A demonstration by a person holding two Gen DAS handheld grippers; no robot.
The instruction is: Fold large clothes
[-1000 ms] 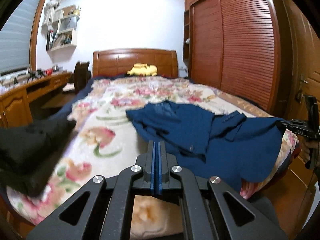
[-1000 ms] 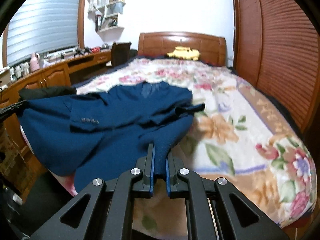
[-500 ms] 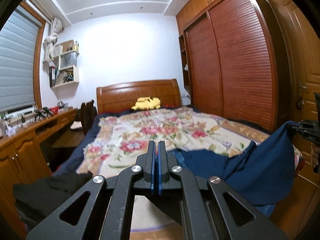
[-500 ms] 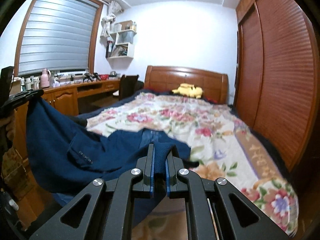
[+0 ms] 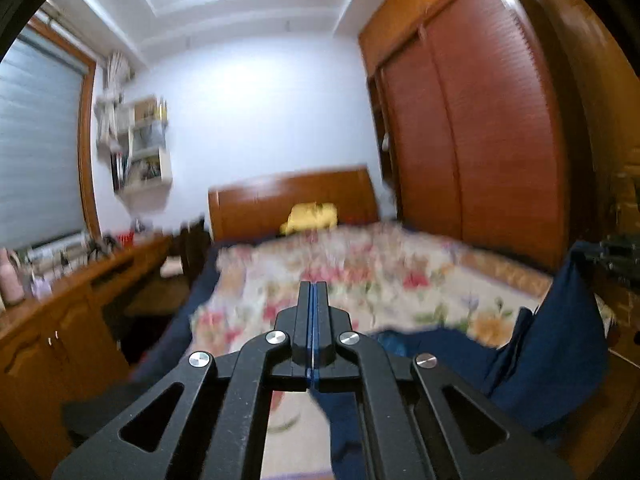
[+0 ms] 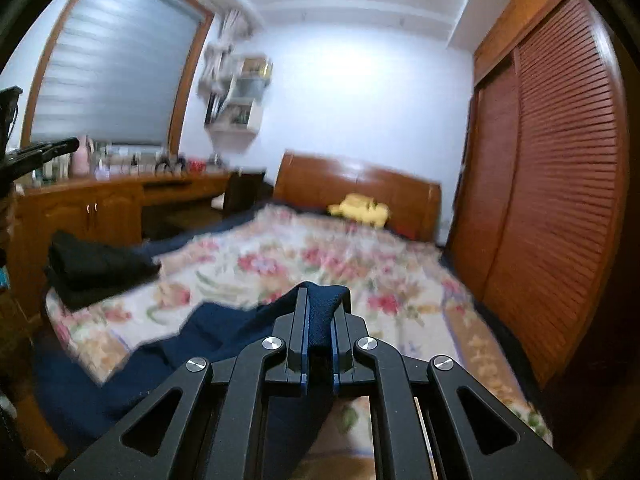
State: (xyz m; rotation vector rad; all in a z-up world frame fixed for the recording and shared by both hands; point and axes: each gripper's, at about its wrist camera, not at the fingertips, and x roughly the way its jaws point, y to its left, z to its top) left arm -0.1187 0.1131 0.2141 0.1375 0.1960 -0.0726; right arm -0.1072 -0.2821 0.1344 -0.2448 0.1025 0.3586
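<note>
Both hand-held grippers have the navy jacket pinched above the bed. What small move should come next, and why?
Probably raise both a little more and draw them apart. The right hand-held gripper and left hand-held gripper each pinch the navy jacket, yet the cloth between them sags, with part lying on the floral bedspread. Stretched flat, it could be laid for folding.
</note>
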